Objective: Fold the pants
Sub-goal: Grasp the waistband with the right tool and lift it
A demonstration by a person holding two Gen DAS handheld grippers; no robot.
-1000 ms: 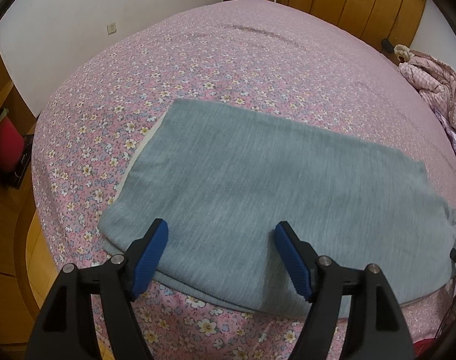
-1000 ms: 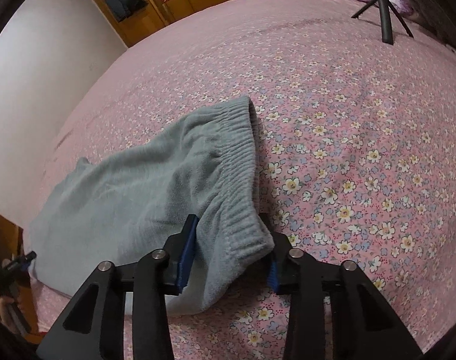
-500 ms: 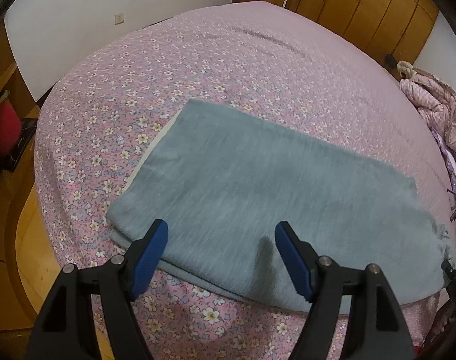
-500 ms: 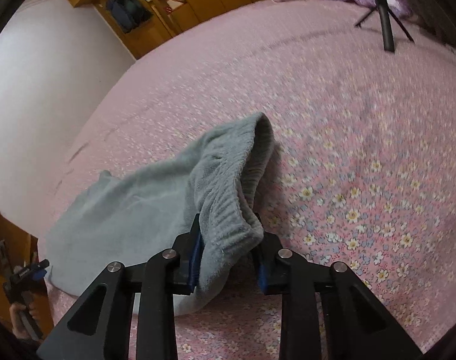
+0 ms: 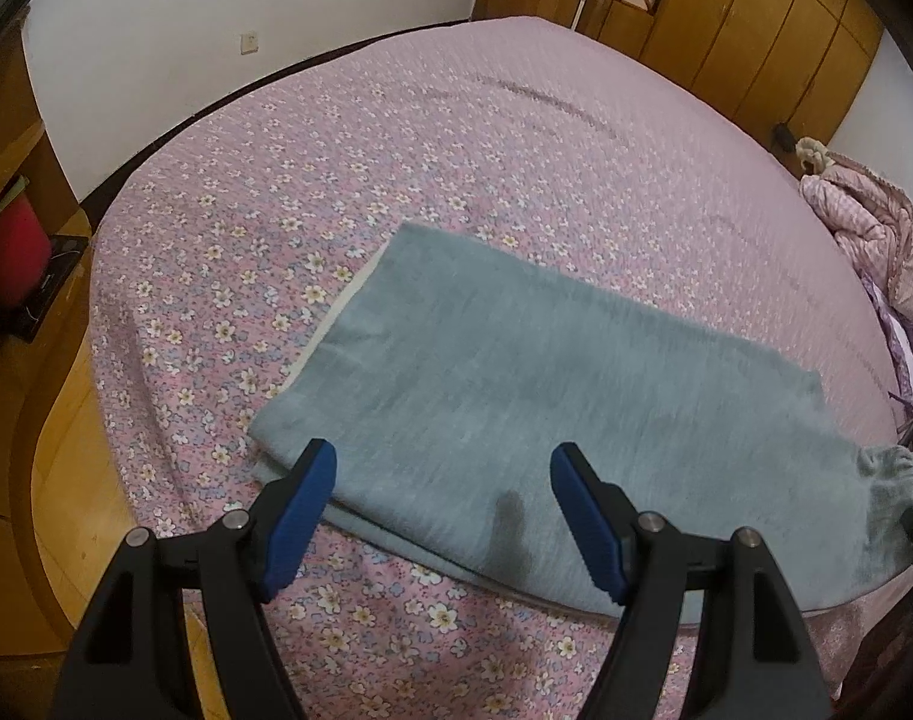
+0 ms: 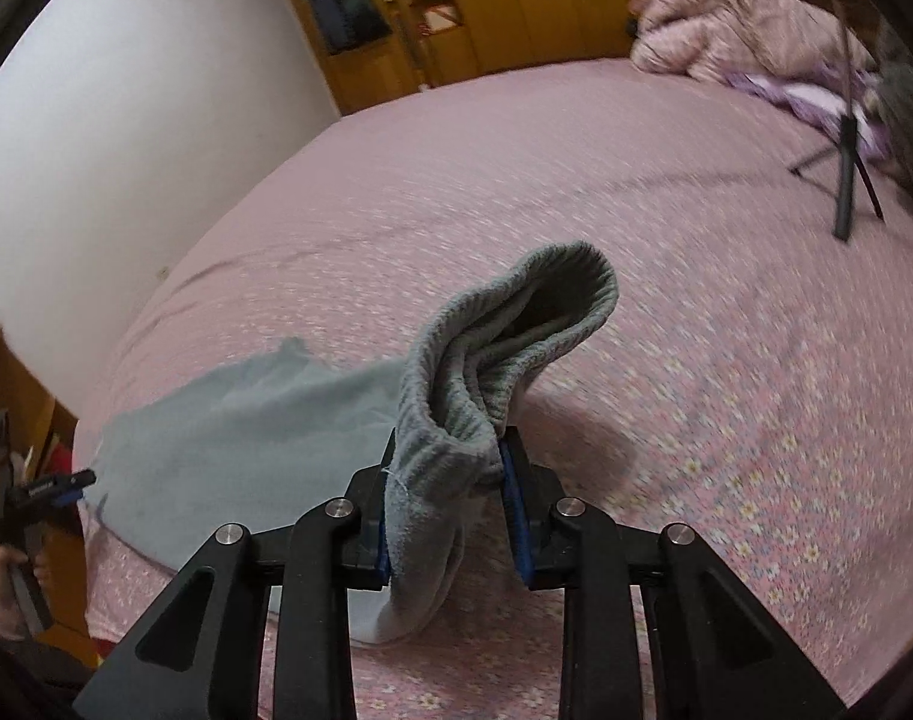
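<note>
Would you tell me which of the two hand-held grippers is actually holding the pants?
The right hand-held gripper: it is shut on the ribbed waistband of the pants. The left hand-held gripper hangs open above the other end, gripping nothing.

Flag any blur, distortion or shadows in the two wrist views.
Left wrist: strong fisheye curve, black corners; bedspread smeared at the far side; small shadow on the pants between the open left gripper fingers. Right wrist: heavy motion blur on bedspread and tripod; waistband fairly sharp, casting a shadow.
</note>
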